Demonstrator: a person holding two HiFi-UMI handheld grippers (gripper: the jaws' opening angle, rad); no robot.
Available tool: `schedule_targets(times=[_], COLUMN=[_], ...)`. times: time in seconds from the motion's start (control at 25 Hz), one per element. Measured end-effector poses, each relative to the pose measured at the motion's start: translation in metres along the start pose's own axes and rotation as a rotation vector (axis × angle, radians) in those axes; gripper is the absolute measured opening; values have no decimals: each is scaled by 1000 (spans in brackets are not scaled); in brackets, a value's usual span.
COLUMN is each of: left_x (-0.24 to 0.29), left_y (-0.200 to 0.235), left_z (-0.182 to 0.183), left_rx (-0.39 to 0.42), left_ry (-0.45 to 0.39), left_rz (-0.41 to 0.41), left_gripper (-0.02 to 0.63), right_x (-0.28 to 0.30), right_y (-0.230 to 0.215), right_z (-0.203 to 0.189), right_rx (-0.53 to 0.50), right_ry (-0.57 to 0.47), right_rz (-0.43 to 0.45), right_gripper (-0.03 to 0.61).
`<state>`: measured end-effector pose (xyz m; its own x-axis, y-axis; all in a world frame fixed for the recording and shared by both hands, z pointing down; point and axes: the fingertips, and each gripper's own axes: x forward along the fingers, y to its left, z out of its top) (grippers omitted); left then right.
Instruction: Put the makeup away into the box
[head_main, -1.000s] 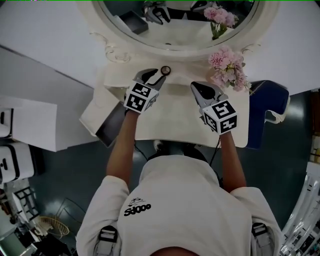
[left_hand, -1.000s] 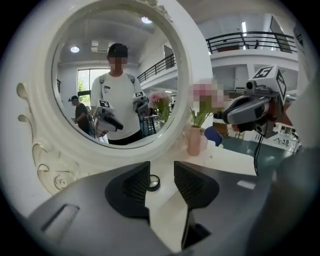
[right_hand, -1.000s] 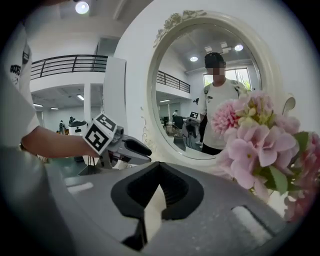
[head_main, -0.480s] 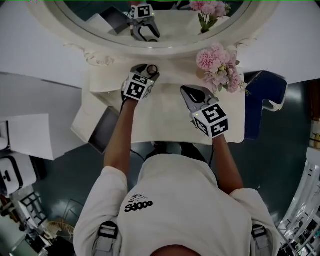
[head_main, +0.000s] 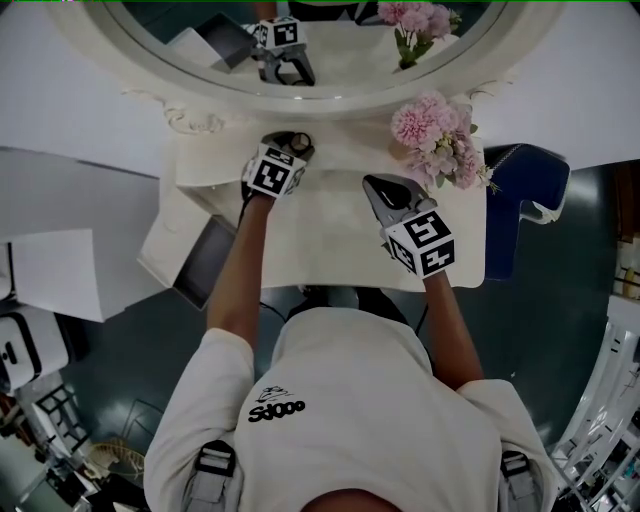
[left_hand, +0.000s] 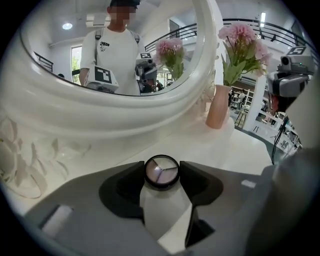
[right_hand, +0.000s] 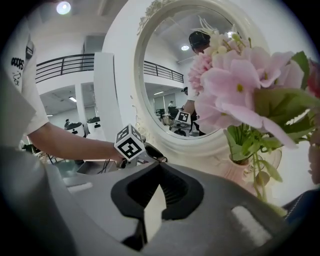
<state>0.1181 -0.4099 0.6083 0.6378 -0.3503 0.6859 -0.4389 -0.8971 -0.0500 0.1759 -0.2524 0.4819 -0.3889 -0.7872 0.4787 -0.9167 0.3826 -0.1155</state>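
A round black-rimmed compact (left_hand: 161, 171) with pale shades under its clear lid lies on the white vanity top (head_main: 330, 245) just below the mirror frame. My left gripper (head_main: 297, 143) reaches down to it. Its jaws are closing, the compact sits between their tips and both tips touch its rim in the left gripper view. My right gripper (head_main: 378, 183) hovers over the middle of the vanity, shut with nothing in it; its tips meet in the right gripper view (right_hand: 157, 164). A dark flat box (head_main: 205, 262) sits at the vanity's left edge.
A big oval mirror (head_main: 300, 60) in a carved white frame stands at the back. Pink flowers (head_main: 440, 140) in a pink vase (left_hand: 220, 107) are at the back right. A blue bag (head_main: 525, 200) lies beyond the vanity's right end.
My left gripper has moved down and toward the mirror, so the compact that lay just ahead of it now sits between its tips. The right gripper has barely shifted.
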Motion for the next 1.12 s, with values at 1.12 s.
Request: schedule_targets(times=[1.12], left_x=[-230], left_y=[7], left_z=[-159], left_rx=[-294], left_ry=[-33], left_rz=[400], left_gripper=[238], right_x=[87], right_y=[166], right_z=[11], right_rx=[-243], right_ry=[35], right_rz=[433], right_gripper=[3])
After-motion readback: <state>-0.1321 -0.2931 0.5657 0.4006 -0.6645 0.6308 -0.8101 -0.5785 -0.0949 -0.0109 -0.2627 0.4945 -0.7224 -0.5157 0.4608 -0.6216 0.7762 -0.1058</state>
